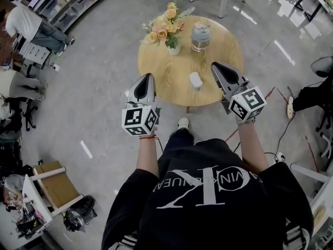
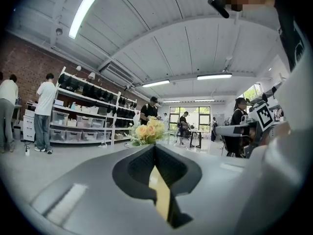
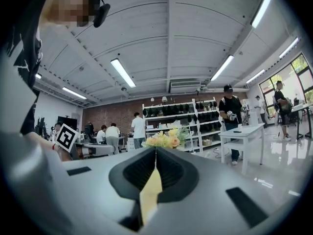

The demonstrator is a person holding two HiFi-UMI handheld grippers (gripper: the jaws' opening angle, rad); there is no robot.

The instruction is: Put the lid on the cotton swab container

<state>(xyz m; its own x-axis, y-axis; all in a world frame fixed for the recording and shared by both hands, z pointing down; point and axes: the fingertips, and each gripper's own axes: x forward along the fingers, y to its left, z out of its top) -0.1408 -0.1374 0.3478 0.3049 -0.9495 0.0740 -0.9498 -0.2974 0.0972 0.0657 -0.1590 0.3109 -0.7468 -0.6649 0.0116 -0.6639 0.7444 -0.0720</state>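
left gripper (image 1: 150, 77): jaws pressed together, nothing held | right gripper (image 1: 214, 65): jaws pressed together, nothing held | small white piece (image 1: 195, 80) seen on round table (image 1: 162, 76) between them, untouched

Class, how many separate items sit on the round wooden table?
3: flower vase back left; clear jar back right; small white object near the front edge. None looks hidden.

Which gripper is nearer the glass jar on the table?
Right. The right gripper hovers over the table edge, just right of the jar; the left gripper is farther off, at its left edge.
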